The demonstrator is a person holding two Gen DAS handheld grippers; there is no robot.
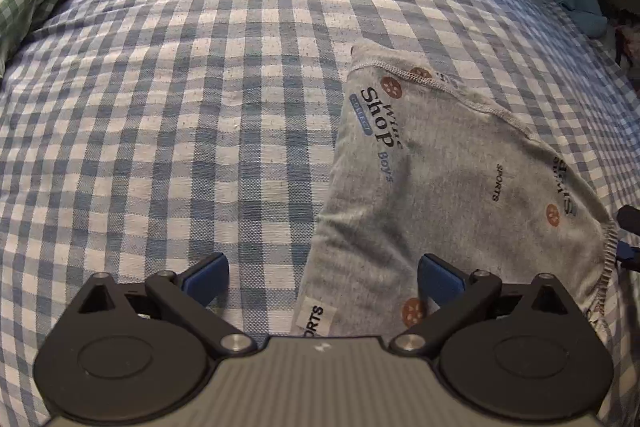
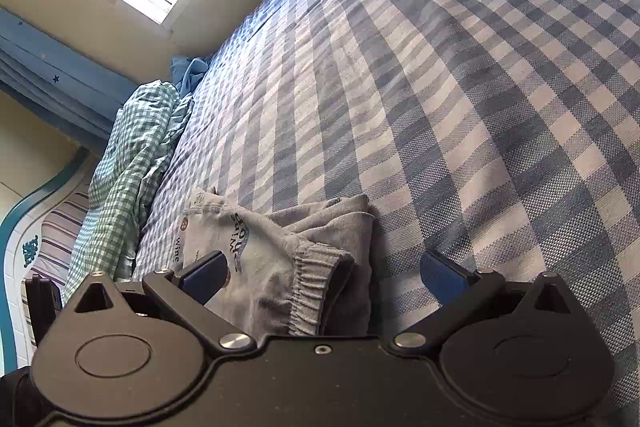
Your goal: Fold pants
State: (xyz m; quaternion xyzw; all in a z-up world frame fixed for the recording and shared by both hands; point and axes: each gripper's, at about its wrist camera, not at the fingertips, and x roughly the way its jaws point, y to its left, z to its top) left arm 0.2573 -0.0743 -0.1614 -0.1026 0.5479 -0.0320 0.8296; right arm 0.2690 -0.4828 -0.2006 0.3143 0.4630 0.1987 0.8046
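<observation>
Right wrist view showed the pants [image 2: 280, 251], folded, lying just ahead between the right gripper [image 2: 324, 275] fingers, spread wide, empty; left gripper [image 1: 322, 277] likewise.

The pants [image 1: 452, 187] are soft grey knit cloth, matt, with printed lettering, overlock-stitched edges and a ribbed elastic waistband [image 2: 312, 291]. The bedsheet [image 1: 180, 107] is a coarse woven check, visibly textured. Both grippers, left [image 1: 323, 277] and right [image 2: 325, 277], look like matt black plastic with shiny metal pins and blue rubbery-looking pads [image 1: 208, 275].
</observation>
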